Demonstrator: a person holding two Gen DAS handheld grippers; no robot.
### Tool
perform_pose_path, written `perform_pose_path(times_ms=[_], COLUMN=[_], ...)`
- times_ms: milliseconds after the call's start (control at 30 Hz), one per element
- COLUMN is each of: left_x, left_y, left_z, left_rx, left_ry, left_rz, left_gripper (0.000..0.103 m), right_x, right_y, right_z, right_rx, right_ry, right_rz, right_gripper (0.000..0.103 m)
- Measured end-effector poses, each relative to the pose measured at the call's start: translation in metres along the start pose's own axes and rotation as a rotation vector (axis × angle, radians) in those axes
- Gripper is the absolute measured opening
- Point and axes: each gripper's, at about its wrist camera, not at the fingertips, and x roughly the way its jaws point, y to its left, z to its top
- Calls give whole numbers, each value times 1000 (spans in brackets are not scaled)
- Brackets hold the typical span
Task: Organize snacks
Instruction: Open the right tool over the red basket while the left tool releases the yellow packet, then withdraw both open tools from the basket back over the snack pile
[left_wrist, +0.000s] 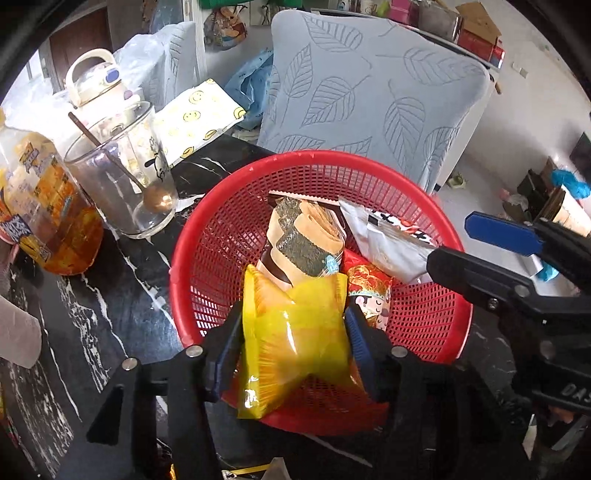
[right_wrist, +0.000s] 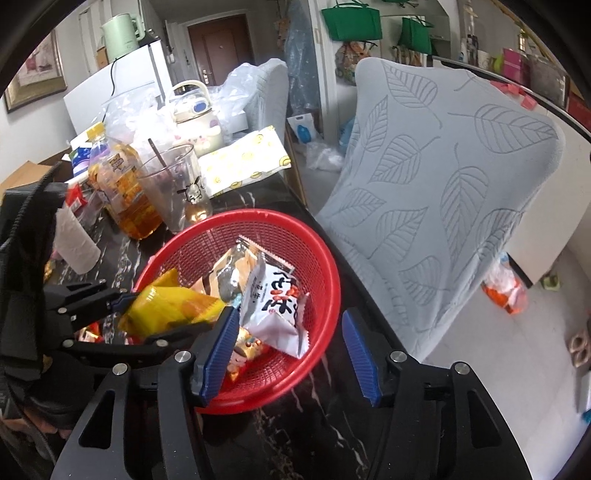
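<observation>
A red mesh basket (left_wrist: 424, 314) (right_wrist: 325, 266) stands on the black marble table (left_wrist: 92, 295). Inside lie a seaweed-roll packet (left_wrist: 303, 236), a white and silver packet (left_wrist: 388, 243) (right_wrist: 273, 295) and a red packet with a cartoon figure (left_wrist: 369, 295). My left gripper (left_wrist: 291, 343) (right_wrist: 125, 306) holds a yellow snack bag (left_wrist: 295, 332) (right_wrist: 173, 306) over the basket's near side, its blue pads pressing the bag's sides. My right gripper (right_wrist: 291, 354) (left_wrist: 450, 242) hangs open over the basket's right rim, with nothing gripped; the white packet's corner lies close to its left pad.
Left of the basket stand a glass with a spoon (left_wrist: 122, 177), a bottle of amber tea (left_wrist: 48, 206) and a cream jug (left_wrist: 96, 81). A smiley-print box (left_wrist: 195, 114) lies behind. A chair with a leaf-pattern cover (left_wrist: 369, 92) stands past the table's far edge.
</observation>
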Motion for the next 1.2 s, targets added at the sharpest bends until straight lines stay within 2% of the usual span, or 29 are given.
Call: perform_pose_path(times_ms=[200,367,433,500,567,767,1000,1200], left_x=[2,2,0,-1,-3,-21,-44,-77], left_y=[-5,-4,-3,-2,-1,4,1,-1], left_z=[0,1,0,0,0,2,3,1], left_rx=[22,16,1,-15,-29,-59,-45,-33], left_ry=[1,18,25,36,29,-19,-86,-175], left_rz=[25,15,-12,-43,-42,-33,-10,2], left_gripper=[56,56,62,85,91,91,91,91], right_x=[-5,-10,-12,-15,-18,-28,-42,-60], right_y=[0,0,0,-1,-2,-1,4,10], right_z=[-3,-5,-6,-6,-6,-7,-7,-9], right_rx=[9,24,25,33,43,58,58,59], right_ry=[-2,-4,-6,-8,-9,-22,-40,-68], right_rz=[-14,-21,-32,-36,-33,-41,-47,-60], right_gripper=[59,59,59,59,59,59,59,59])
